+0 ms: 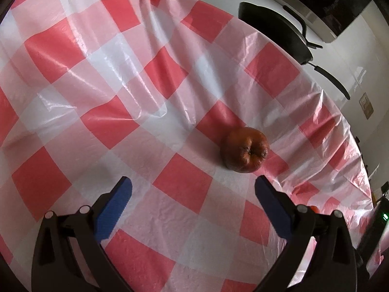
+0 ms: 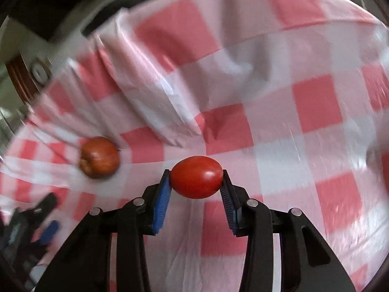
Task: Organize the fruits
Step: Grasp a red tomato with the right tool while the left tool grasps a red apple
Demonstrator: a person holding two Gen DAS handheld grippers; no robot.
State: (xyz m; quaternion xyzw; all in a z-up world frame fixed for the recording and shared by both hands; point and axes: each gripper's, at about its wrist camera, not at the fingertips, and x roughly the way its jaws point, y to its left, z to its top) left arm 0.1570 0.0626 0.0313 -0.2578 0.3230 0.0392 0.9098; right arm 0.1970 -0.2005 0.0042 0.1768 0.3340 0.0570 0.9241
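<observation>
A brownish-red apple (image 1: 245, 150) lies on the red-and-white checked tablecloth (image 1: 121, 97), just ahead of my left gripper (image 1: 193, 186) and nearer its right finger. The left gripper is open and empty. In the right wrist view my right gripper (image 2: 196, 178) is shut on a smooth red tomato (image 2: 196, 177), held above the cloth (image 2: 291, 121). The same apple (image 2: 99, 157) lies to the left of the tomato, apart from it. The left gripper shows blurred at the lower left of that view (image 2: 46, 221).
A black frying pan (image 1: 274, 31) with a long handle sits beyond the far right edge of the cloth on a white surface. The cloth hangs over the table edge at the right. The cloth is wrinkled and creased in the middle.
</observation>
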